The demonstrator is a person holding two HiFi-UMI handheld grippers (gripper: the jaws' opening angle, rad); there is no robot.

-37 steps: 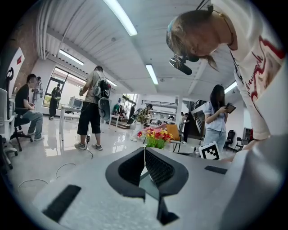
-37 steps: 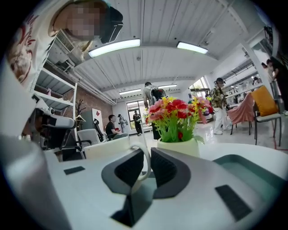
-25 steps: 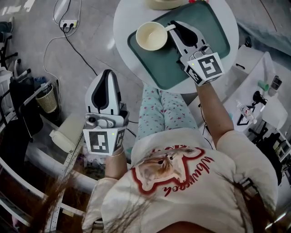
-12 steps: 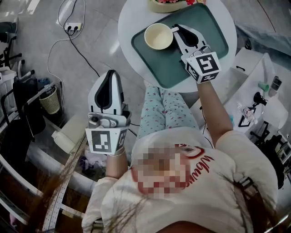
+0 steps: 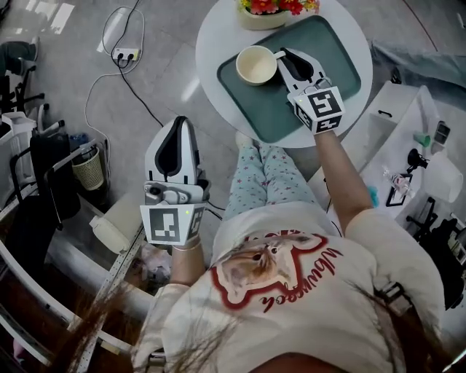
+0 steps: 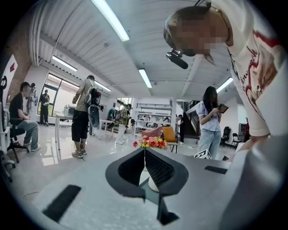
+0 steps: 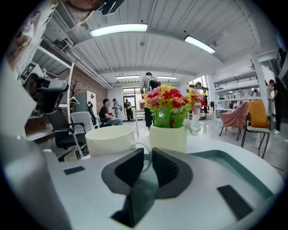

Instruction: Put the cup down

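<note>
The cream cup (image 5: 256, 64) (image 7: 110, 139) sits at the near-left part of the green tray (image 5: 277, 109) (image 7: 234, 161) on the round white table (image 5: 218, 36). My right gripper (image 5: 279, 55) (image 7: 147, 155) reaches in from the cup's right, and its jaws stand close together with the thin cup handle (image 7: 146, 157) between the tips. My left gripper (image 5: 177, 120) (image 6: 144, 150) hangs away from the table, over the floor beside the person's knees. Its jaws meet at the tip and hold nothing.
A cream pot of red and yellow flowers (image 5: 266, 14) (image 7: 167, 137) stands at the table's far edge, just behind the tray. On the floor lie a power strip with a cable (image 5: 125, 52) and a wire basket (image 5: 91, 169). A white stand with small items (image 5: 422, 146) is at the right.
The cup and my right gripper have sunk lower toward the tray, at about the same spot on it. My left gripper has stayed where it was, and the head view has shifted a little.
</note>
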